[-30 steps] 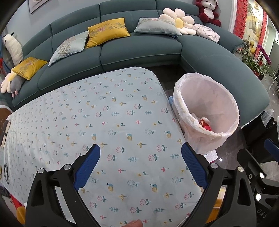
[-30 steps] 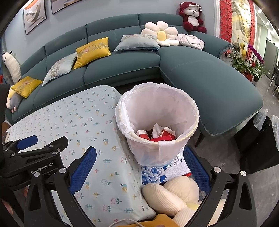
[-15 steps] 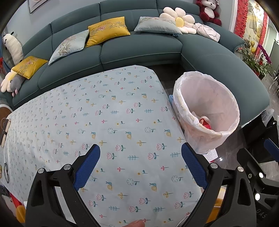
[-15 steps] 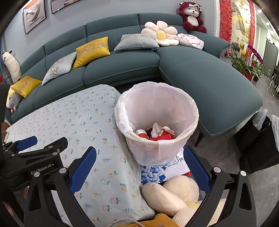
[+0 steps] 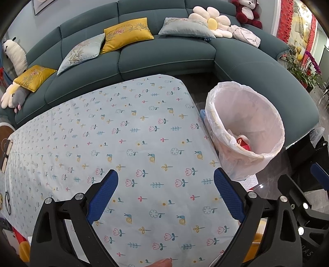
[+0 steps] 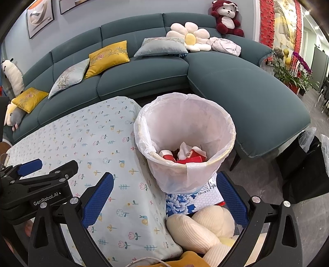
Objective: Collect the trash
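A home living room. Shown by a long teal sectional sofa (image 6: pixel 144 76) curving along the far side and round to the right, strewn with yellow cushions (image 6: pixel 108 58), grey embroidered cushions (image 6: pixel 162 47), a daisy-shaped pillow (image 6: pixel 190 39) and a red-and-white plush bear (image 6: pixel 226 17). Framed pictures (image 6: pixel 40 18) on the far wall; potted orchids (image 6: pixel 298 67) far right. Nearer, a low table under a flower-print cloth (image 5: pixel 123 143), with a lined wastebasket (image 6: pixel 185 141) just beside its right edge.
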Motion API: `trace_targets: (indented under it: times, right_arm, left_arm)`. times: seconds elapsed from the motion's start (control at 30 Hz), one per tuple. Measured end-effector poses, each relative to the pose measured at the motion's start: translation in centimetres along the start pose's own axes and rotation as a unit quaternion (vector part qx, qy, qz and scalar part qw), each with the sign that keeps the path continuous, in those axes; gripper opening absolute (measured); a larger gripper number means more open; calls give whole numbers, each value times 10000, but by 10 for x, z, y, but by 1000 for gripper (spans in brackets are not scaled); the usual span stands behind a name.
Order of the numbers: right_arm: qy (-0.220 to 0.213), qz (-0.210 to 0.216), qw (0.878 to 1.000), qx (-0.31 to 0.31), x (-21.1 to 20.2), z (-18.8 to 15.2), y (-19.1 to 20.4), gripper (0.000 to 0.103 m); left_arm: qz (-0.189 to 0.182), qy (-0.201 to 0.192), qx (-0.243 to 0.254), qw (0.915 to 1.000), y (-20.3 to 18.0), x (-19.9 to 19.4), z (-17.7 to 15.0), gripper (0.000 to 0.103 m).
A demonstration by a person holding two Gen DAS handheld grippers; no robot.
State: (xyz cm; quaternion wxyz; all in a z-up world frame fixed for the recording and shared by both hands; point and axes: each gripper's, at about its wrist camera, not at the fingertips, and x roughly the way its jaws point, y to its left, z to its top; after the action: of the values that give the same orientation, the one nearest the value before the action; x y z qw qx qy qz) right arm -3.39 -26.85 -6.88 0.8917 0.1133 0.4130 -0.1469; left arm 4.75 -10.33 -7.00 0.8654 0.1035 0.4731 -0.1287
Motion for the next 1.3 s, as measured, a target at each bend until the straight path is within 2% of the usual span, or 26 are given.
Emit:
trace_targets:
  times: [1.3]
  right_arm:
    - [67,-24,10000,40,8,1,-5,96]
  left_arm:
    - [57,47,76,9999,-8,5,4,90]
